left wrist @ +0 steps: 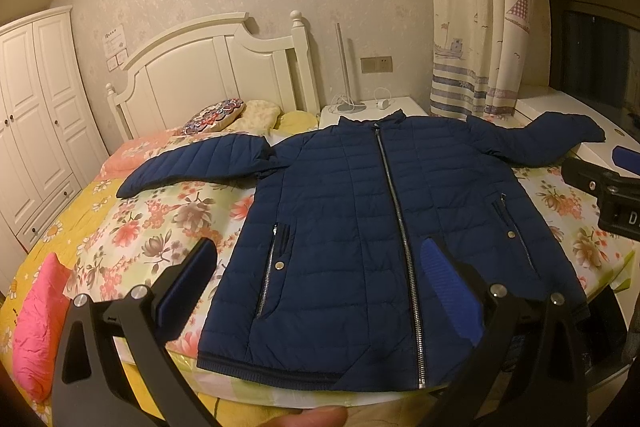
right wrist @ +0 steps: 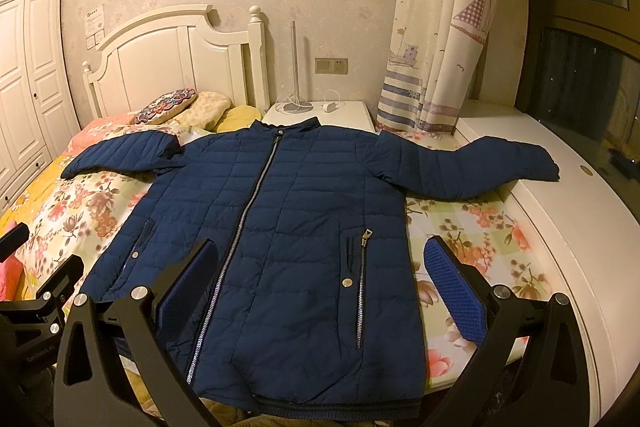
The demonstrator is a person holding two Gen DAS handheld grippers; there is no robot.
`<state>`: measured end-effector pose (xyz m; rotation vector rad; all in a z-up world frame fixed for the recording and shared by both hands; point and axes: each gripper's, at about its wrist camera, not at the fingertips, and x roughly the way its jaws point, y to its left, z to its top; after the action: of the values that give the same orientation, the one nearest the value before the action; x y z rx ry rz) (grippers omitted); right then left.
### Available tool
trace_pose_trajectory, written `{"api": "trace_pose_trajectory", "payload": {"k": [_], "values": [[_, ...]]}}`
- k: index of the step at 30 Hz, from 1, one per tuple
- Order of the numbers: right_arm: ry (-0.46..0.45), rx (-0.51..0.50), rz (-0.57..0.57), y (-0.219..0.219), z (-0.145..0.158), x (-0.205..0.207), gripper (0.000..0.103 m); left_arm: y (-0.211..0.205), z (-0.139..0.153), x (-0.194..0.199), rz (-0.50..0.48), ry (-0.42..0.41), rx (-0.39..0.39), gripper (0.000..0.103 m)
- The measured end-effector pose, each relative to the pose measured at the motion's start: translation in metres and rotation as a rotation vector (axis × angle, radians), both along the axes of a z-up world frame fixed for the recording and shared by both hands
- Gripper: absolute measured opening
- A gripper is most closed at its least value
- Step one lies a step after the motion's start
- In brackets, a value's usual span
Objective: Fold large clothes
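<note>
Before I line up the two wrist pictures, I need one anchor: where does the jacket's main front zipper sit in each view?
Left wrist: the front zipper runs right of centre, from the collar down to the hem, between the left tool's fingers.
Right wrist: the front zipper slants left of centre, passing beside the right tool's left finger.
Shared landmark: the white bedside table just behind the collar.

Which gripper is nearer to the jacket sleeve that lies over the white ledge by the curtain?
Right. The right gripper hovers over the jacket's half on that sleeve's side. The left gripper hovers over the opposite half, farther from the sleeve.
</note>
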<state>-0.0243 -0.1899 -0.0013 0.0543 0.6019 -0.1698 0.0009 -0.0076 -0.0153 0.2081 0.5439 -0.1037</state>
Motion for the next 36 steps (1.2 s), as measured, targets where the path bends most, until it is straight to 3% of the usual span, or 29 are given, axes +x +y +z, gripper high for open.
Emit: {"api": "trace_pose_trajectory", "payload": {"k": [16, 18, 20, 23, 27, 31, 36], "values": [[0.030, 0.023, -0.004, -0.005, -0.016, 0.008, 0.099, -0.004, -0.014, 0.005, 0.000, 0.036, 0.008, 0.101], [0.033, 0.034, -0.004, -0.009, -0.020, 0.012, 0.099, -0.004, -0.017, 0.009, -0.021, 0.034, -0.011, 0.101], [0.023, 0.057, 0.016, -0.014, -0.029, 0.018, 0.099, -0.001, -0.023, 0.016, -0.055, 0.019, -0.081, 0.101], [0.064, 0.102, 0.022, -0.034, -0.051, 0.038, 0.099, -0.003, -0.041, 0.045, -0.089, 0.096, -0.159, 0.101], [0.158, 0.171, -0.072, -0.086, -0.089, 0.072, 0.099, -0.019, -0.070, 0.120, -0.128, 0.229, -0.131, 0.101], [0.180, 0.262, -0.203, -0.155, -0.115, 0.101, 0.099, -0.021, -0.096, 0.208, -0.060, 0.325, -0.119, 0.101], [0.121, 0.373, -0.370, -0.246, -0.135, 0.132, 0.099, -0.011, -0.126, 0.289, 0.036, 0.355, -0.126, 0.101]]}}
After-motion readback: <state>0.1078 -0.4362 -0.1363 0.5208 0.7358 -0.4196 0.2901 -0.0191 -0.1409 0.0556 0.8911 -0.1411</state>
